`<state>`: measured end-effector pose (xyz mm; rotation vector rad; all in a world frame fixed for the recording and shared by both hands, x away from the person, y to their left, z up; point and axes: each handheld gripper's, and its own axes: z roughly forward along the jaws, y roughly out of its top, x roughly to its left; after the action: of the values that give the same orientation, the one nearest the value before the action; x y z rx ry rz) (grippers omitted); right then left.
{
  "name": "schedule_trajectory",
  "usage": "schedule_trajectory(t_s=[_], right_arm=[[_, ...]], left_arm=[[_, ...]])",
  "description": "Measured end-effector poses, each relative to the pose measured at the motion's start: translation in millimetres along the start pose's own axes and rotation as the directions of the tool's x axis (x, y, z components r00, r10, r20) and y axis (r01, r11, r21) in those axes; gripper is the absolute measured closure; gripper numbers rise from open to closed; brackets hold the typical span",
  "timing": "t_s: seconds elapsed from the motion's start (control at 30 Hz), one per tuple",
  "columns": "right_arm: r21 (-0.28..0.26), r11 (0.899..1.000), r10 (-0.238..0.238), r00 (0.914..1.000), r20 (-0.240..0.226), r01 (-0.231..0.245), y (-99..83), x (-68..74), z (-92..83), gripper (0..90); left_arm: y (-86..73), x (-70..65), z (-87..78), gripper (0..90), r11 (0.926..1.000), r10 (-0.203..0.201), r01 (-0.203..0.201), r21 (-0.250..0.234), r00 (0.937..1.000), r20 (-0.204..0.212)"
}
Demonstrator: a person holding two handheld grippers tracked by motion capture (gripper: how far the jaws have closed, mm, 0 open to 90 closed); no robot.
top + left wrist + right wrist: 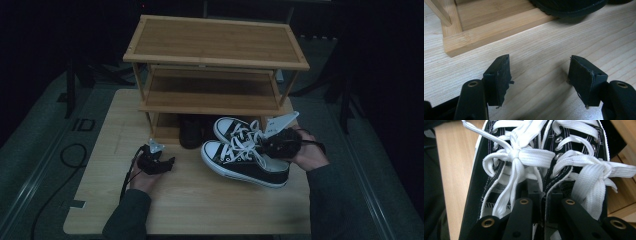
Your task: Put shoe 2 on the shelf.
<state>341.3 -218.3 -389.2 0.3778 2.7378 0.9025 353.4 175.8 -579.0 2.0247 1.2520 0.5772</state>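
Observation:
A pair of black sneakers [245, 160] with white laces and toe caps hangs side by side just above the table, toes toward the left. My right gripper [272, 145] is shut on their two adjoining inner collars. In the right gripper view its jaws [543, 195] pinch those collars together below the tied laces [524, 155]. At the left, my left gripper [167, 162] rests low on the wooden table [200, 205]. It stands open [540, 75] with only bare wood between its pads.
A three-tier bamboo shoe rack [215, 42] stands at the back of the table; its base board [486, 32] lies just ahead of my left gripper. A dark shoe [190, 131] sits on the bottom tier, its sole [569, 6] overhanging the edge. The surroundings are dark.

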Motion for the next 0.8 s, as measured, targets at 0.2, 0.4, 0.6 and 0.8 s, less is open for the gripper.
schedule_trajectory(t_s=[0.2, 0.4, 0.6, 0.8], right_arm=[[-0.008, 1.0, -0.027, 0.9995, -0.019, 0.027, 11.6, -2.6, -5.7, 85.0], [-0.02, 0.999, -0.042, 0.9984, -0.037, 0.041, 20.9, -5.0, -9.9, 85.0], [-0.08, 0.995, -0.064, 0.9962, -0.058, 0.059, 31.7, -6.0, -20.8, 85.1], [-0.071, 0.996, -0.061, 0.9976, -0.033, 0.059, 46.6, -13.9, -25.1, 85.0]], left_arm=[[0.0, 0.0, 0.0, 34.7, 1.0, 0.001, -0.001, -0.001, 1.0, -0.001], [0.0, 0.0, 0.1, 34.7, 1.0, 0.001, -0.001, -0.002, 1.0, -0.001], [0.0, 0.0, 0.1, 34.7, 1.0, 0.001, -0.001, -0.001, 1.0, -0.001], [0.2, 0.3, -0.1, 34.7, 1.0, -0.001, 0.001, -0.002, 1.0, 0.0]])
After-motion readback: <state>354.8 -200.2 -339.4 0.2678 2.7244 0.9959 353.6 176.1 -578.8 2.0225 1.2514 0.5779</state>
